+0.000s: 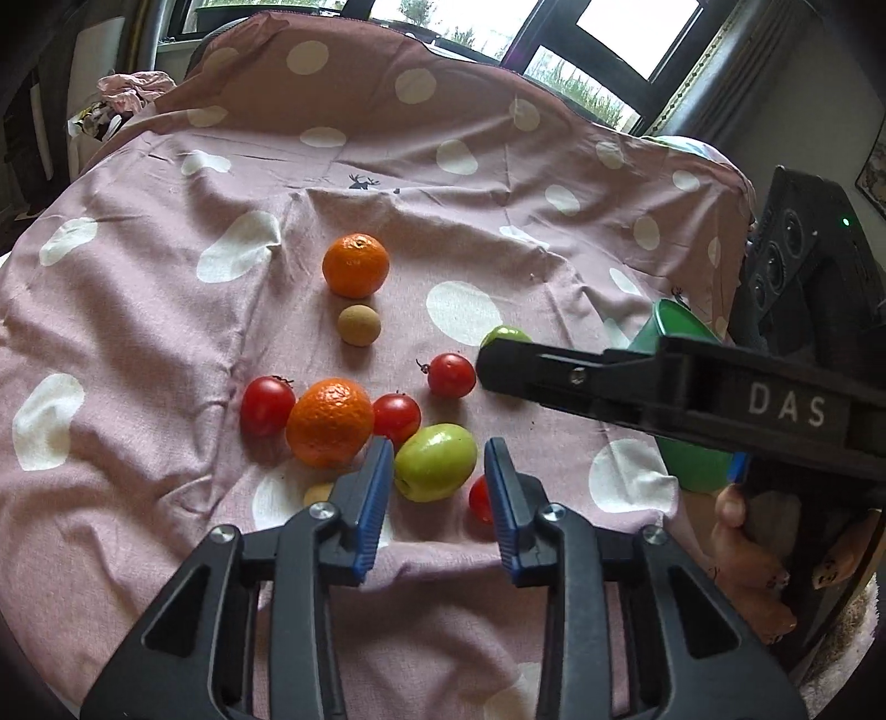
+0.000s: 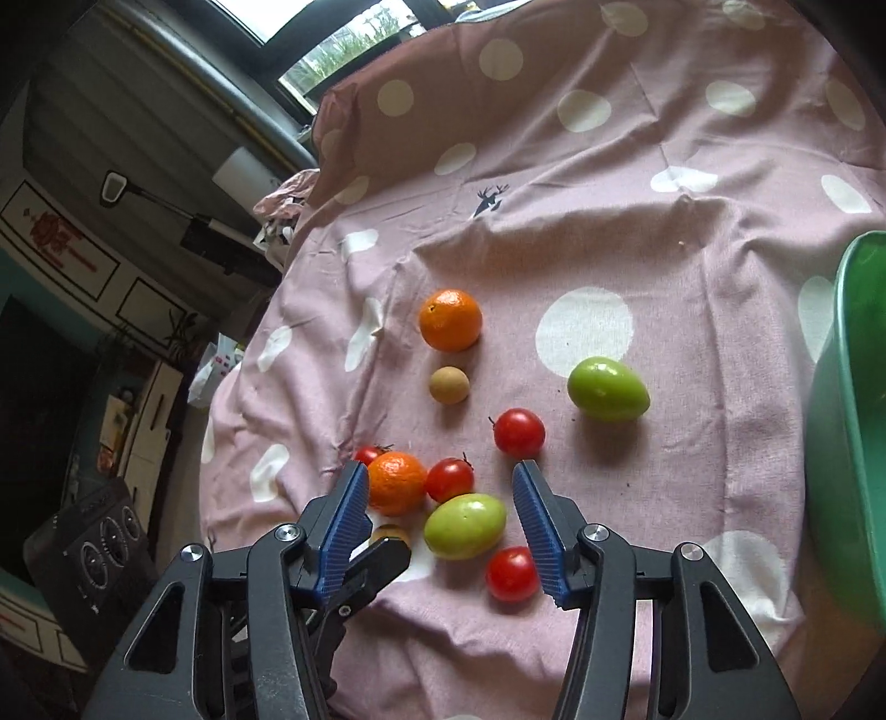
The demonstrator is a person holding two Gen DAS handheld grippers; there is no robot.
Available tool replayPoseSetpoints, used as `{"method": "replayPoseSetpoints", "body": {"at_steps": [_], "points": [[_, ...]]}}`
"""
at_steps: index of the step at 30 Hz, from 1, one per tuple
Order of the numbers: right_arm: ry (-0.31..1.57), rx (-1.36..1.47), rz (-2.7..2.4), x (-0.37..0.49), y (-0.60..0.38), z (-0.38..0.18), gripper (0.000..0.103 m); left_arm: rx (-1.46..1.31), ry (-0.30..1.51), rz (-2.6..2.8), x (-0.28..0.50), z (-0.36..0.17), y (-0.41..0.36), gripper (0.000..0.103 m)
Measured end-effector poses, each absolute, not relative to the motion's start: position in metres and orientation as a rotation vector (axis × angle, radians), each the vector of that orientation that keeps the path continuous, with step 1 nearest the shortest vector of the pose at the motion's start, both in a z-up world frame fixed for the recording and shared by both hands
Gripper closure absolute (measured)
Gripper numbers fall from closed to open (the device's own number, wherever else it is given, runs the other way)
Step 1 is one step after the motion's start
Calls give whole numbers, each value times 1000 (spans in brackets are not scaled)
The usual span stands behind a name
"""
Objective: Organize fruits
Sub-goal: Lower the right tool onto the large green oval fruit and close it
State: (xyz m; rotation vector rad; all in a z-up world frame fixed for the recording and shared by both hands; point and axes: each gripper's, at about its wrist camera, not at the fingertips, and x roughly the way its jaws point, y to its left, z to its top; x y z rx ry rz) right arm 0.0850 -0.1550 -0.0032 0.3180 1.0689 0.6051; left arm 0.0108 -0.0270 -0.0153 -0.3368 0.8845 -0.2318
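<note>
Spotted pink cloth: my left gripper [image 1: 437, 476] jaws straddle a green fruit [image 1: 436, 469], unclamped; right gripper [image 2: 440, 518] jaws apart. Next: squeeze, carry to green bowl [image 2: 853, 421].

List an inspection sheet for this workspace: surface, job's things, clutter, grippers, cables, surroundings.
Surface: pink dotted cloth, wrinkled.
Job's things: two oranges, two green fruits, four tomatoes, two small tan fruits, all loose on the cloth; green basin at the right.
Clutter: crumpled fabric at the far edge.
Grippers: left gripper and right gripper open, holding nothing.
Cables: nothing seen.
Surroundings: windows, black device.
</note>
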Motion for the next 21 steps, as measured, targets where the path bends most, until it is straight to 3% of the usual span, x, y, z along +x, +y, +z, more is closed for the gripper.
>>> {"method": "replayPoseSetpoints", "body": {"at_steps": [15,17,21], "points": [[1201,262,610,98,-141,-49,47,-320,999,-188,27,-40,-34,70],[1202,259,622,99,-138,-51,56,-324,998,-191,28,-40,-34,70],[1218,263,635,99,-134,-55,56,-347,1007,-202,31,-42,-32,69]]}}
